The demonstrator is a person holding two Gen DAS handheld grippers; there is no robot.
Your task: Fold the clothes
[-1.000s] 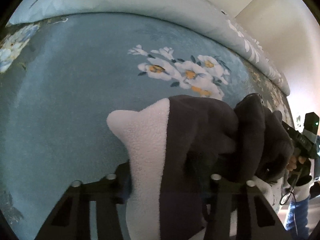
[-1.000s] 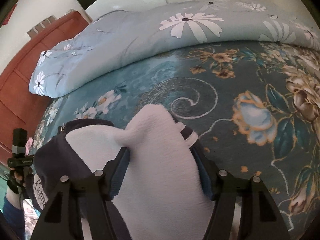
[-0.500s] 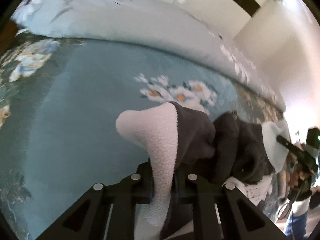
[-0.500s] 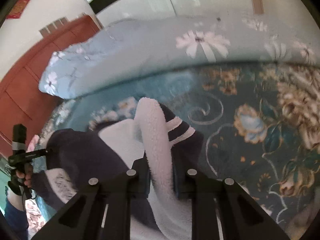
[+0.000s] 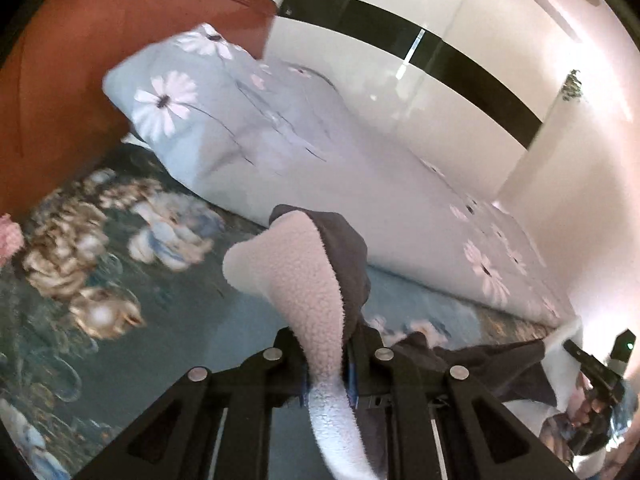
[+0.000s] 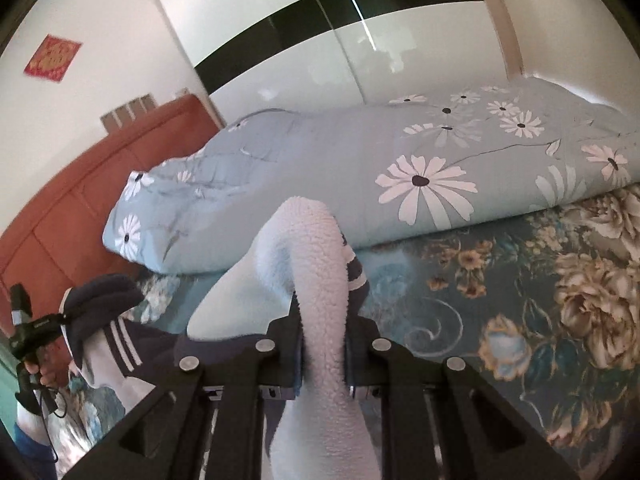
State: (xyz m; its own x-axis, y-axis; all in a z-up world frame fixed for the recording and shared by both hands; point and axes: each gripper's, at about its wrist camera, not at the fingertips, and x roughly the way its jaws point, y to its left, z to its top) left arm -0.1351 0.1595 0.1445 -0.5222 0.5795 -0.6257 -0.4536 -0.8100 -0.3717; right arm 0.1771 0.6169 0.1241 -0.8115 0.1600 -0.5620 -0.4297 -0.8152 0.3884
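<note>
Over a bed spread with a floral sheet (image 6: 540, 300), the left gripper (image 5: 326, 360) and right gripper (image 6: 322, 354) each clamp a fleece-lined garment (image 6: 316, 272) held above it, best kept taut and level before laying it flat.

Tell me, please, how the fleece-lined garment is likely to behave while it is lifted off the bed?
Probably floppy: the fleece-lined garment bends limply over the right gripper and sags toward the left gripper. Its thick pile looks grippy, so slipping seems unlikely. It may be fairly bulky to fold.
</note>
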